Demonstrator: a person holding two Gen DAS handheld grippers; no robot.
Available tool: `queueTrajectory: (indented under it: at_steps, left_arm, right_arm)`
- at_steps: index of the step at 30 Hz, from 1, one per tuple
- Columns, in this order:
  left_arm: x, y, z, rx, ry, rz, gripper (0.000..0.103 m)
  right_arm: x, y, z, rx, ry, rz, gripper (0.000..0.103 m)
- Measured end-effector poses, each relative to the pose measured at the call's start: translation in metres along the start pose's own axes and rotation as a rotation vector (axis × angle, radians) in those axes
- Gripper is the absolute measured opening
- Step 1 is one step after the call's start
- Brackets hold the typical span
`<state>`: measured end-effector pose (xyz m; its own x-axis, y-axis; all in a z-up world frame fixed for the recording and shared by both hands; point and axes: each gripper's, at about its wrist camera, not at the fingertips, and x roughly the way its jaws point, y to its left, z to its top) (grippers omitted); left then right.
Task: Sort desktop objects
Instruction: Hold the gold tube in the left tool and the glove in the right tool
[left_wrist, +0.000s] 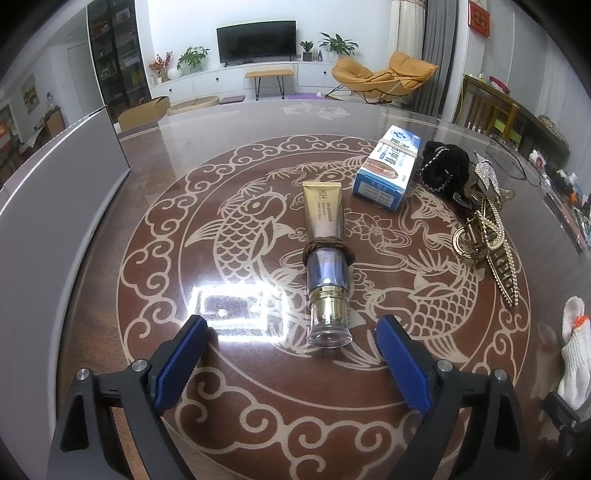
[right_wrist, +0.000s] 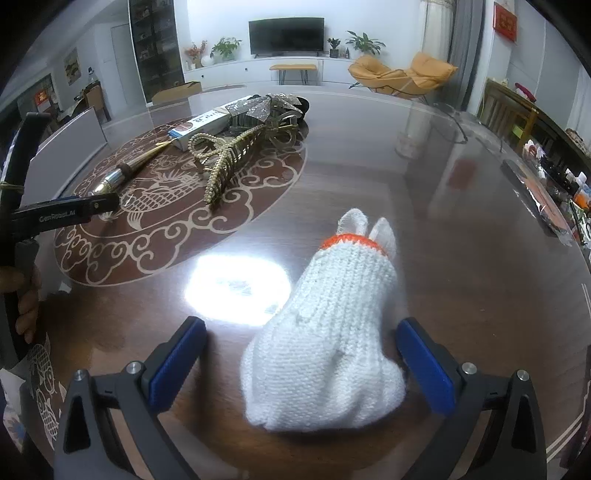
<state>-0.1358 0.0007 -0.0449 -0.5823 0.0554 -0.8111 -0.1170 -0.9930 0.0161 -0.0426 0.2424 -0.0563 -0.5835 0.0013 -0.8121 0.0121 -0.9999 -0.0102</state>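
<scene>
Gaping wide, both fingers empty: left gripper (left_wrist: 291, 363) straddles tube (left_wrist: 325, 266), right gripper (right_wrist: 303, 363) straddles glove (right_wrist: 332, 332).

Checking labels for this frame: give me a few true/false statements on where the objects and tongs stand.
1. The left tongs are clamped on the cream tube. False: the jaws stand open, apart from the tube.
2. A brown hair tie circles the tube. True.
3. The white knit glove lies between the open right tongs. True.
4. The blue and white box stands upright. False: it lies flat on the table.
5. The pearl hair claw lies on the glove. False: they lie apart.
</scene>
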Motion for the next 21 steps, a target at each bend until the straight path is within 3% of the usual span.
queueTrajectory:
  at_steps: [16,21]
  left_arm:
    - [0.0002,0.0007,0.0001,0.0,0.002,-0.003,0.095]
    - [0.0028,-0.0024,0.0003,0.014,0.016,-0.013,0.103]
  right_arm:
    - [-0.0005,-0.0005,-0.0006,0.001,0.0,0.0,0.103]
    - [-0.0006,-0.0004,-0.0006,0.001,0.0,0.0,0.103]
